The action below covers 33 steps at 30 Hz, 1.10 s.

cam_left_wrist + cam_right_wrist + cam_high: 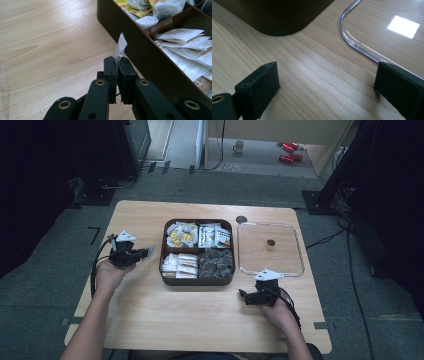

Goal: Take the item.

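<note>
left gripper [117, 63] pinching a white packet [120, 46] just left of the brown box [197, 279], right gripper [327, 85] spread wide, right of the box by the clear lid [270, 270]

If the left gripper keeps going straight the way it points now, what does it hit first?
Probably the brown box's outer wall. The left gripper, shut on a white packet, points at it from close by, though depth is hard to judge.

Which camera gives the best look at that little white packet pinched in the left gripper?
The left gripper view: the white packet stands up close, clamped between the shut jaws of the left gripper, beside the brown box. The high view shows it as a pale sliver at the jaw tips. The right gripper view faces table and clear lid.
</note>
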### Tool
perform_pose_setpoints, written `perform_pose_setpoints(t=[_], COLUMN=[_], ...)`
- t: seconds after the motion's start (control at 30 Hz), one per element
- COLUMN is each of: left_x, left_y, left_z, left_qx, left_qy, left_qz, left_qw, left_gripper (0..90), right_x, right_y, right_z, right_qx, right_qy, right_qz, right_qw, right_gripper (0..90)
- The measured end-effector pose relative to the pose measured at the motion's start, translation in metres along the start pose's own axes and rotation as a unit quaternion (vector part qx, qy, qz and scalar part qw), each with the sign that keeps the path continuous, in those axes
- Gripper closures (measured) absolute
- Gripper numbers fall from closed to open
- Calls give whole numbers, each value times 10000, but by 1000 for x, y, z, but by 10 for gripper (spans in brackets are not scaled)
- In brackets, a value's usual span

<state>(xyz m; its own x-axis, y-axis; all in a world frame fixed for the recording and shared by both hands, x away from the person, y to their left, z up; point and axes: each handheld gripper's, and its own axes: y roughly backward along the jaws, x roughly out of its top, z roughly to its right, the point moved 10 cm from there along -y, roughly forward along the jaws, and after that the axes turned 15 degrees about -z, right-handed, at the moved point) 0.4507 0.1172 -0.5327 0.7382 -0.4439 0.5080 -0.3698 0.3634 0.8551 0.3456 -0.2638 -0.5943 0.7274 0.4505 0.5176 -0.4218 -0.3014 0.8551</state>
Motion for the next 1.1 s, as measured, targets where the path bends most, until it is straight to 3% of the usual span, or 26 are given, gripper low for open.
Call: perform_pose_setpoints(t=[0.4,0.63,0.83,1.1], left_x=[1,-2,-1,1], left_y=[-14,-18,-14,0], left_z=[-2,-5,-4,-6], left_qx=[-41,103,-64,-68], left_qy=[100,30,169,290], left_qz=[-23,-149,-85,95], left_qw=[9999,9998,9998,9995], left_gripper=[854,751,599,446], right_x=[0,0,0,0], right_y=[0,0,0,0], right_z=[0,0,0,0], right_qx=[0,1,0,1], right_qy=[3,0,2,3], right_qz=[0,-1,0,1], right_qw=[10000,10000,10000,10000], right_gripper=[55,55,55,55])
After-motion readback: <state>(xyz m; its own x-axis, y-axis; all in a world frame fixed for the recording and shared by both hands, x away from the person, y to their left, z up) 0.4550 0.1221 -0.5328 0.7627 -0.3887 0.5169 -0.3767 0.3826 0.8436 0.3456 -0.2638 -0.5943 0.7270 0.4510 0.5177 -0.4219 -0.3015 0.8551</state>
